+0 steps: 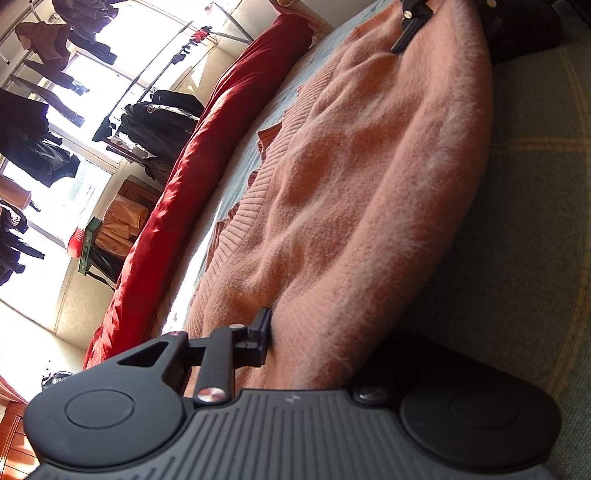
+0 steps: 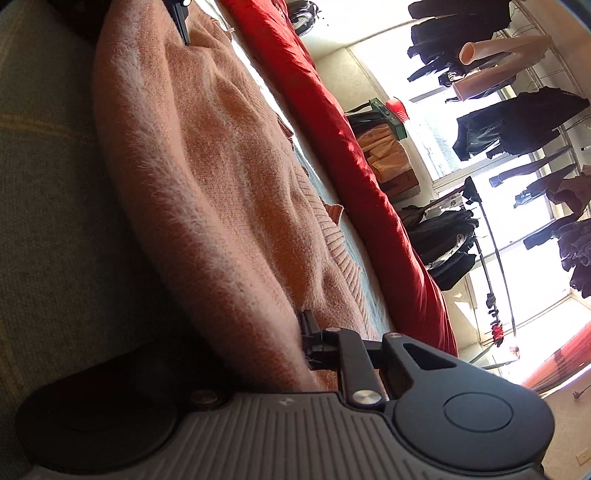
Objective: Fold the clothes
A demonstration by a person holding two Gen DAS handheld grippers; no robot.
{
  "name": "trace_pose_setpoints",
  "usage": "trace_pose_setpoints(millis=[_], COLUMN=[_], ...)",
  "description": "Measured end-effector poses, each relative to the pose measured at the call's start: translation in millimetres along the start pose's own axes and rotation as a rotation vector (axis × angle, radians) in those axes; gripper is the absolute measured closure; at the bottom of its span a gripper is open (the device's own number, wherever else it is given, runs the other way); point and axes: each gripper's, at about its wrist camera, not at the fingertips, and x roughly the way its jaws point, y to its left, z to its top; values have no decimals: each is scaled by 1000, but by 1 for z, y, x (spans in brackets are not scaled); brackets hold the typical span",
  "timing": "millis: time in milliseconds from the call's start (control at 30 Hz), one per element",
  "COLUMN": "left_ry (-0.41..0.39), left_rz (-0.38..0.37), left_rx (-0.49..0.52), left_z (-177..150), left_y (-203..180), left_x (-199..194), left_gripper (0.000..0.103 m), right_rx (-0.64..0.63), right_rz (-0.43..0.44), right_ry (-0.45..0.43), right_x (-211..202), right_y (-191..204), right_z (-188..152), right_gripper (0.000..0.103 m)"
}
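A fuzzy pink sweater lies along the bed, its near edge a thick rounded fold. In the left wrist view my left gripper is shut on one end of that fold. One black finger rests on top and the other is hidden under the fabric. In the right wrist view the sweater runs away from my right gripper, which is shut on the opposite end. Its upper finger shows and the lower one is buried. Each view catches the other gripper far off at the top, the right gripper and the left gripper.
A grey-green checked bed sheet lies under the sweater. A long red quilt is bunched along the far side of the bed. Beyond it, dark clothes hang on racks by bright windows.
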Motion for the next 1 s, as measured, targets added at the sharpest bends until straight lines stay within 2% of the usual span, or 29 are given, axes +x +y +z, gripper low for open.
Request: trace_pose_setpoints(millis=[233, 400, 633, 1000], left_ry=[-2, -13, -43, -94], left_rz=[3, 26, 56, 88], left_rx=[22, 29, 22, 10], left_z=[0, 1, 3, 13], left_y=[-3, -4, 3, 20], left_x=[3, 1, -10, -45], left_gripper=[86, 87, 94, 96], right_rx=[4, 8, 1, 31], right_rz=[34, 26, 60, 79], right_ry=[21, 22, 26, 5], right_x=[6, 6, 1, -33], right_y=[-5, -5, -15, -43], right_z=[4, 4, 8, 17], right_gripper=[85, 87, 89, 92])
